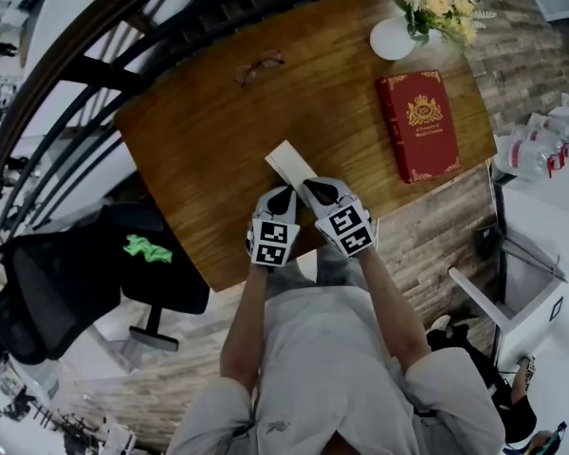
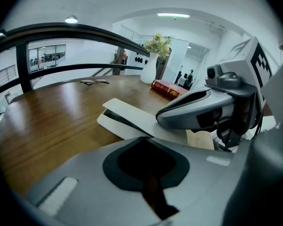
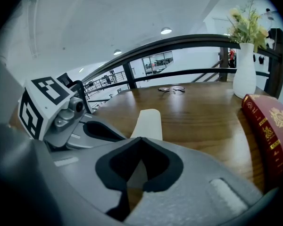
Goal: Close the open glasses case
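- Nearest, grips the grey left gripper (image 1: 284, 195) and grey right gripper (image 1: 313, 190) side by side over the near edge of the brown wooden table (image 1: 190, 140).
- Shows both pairs of jaws pressed together, pinching nothing.
- Points both tips at the near end of the flat white glasses case (image 1: 289, 162).
- Lies mid-table, lid slightly raised over a dark slit.
- Beyond: red hardcover book (image 1: 417, 126), wire spectacles (image 1: 259, 66).

Table (image 1: 218, 150) glossy wood; glasses case (image 1: 291, 164) matt, smooth.
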{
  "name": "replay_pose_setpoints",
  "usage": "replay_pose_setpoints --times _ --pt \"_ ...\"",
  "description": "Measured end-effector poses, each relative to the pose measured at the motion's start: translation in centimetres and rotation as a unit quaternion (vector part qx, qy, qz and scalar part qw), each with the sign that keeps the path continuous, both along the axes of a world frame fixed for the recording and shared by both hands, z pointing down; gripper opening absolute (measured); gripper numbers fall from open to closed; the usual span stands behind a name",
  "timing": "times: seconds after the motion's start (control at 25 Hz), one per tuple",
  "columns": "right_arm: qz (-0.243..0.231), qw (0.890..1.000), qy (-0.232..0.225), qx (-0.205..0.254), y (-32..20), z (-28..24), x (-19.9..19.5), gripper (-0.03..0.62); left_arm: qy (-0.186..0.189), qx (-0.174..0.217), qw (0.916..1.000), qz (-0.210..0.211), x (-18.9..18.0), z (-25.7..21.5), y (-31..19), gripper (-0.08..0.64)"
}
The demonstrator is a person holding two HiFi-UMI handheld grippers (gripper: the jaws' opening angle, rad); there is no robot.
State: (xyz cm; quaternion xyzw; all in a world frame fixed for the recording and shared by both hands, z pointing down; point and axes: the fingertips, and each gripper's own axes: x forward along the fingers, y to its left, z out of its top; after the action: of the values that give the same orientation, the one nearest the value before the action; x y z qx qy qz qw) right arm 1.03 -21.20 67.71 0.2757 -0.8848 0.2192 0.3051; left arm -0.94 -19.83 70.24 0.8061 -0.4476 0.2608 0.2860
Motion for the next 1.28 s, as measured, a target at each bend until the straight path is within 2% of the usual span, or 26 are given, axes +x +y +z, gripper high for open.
replay_pose_setpoints --times 1.28 --pt "-0.013 1.0 0.022 -0.012 1.1 0.8 -0.9 0.003 -0.024 -0.035 0.9991 0.005 -0.5 1.4 1.0 0.02"
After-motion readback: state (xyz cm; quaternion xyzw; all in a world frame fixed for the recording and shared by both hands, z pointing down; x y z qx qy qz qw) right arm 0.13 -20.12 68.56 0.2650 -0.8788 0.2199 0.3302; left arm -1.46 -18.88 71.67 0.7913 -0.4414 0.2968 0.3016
